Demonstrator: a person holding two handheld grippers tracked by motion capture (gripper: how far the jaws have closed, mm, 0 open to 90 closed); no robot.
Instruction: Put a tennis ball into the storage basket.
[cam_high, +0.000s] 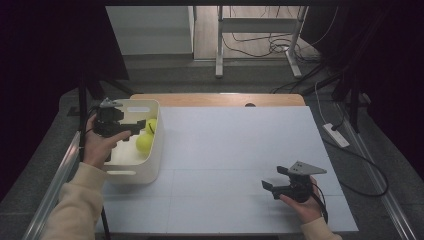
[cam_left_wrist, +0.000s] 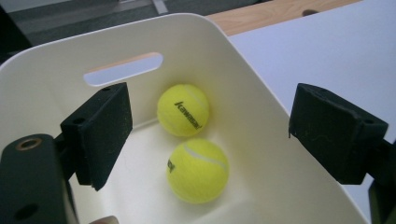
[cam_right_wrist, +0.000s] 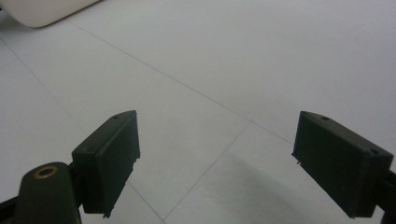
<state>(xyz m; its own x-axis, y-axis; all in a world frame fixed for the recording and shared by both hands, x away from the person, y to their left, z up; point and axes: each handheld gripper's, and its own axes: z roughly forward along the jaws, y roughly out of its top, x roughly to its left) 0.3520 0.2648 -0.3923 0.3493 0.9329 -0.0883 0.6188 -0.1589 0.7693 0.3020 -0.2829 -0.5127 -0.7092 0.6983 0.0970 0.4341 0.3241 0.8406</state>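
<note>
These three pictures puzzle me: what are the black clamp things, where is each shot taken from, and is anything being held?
A person holds a hand-held gripper in each hand. The high view looks down on the white table. The other two pictures come from cameras riding on each gripper, looking along its black jaws. The left gripper hangs over a cream bin, jaws open, above two yellow tennis balls lying inside. The right gripper hovers open above bare table. Nothing is held.

Cream sleeves (cam_high: 75, 200) cover both forearms, and each hand carries a black gripper, the right gripper (cam_high: 274, 181) topped by a grey three-cornered plate (cam_high: 306, 168) at its 1 o'clock.
</note>
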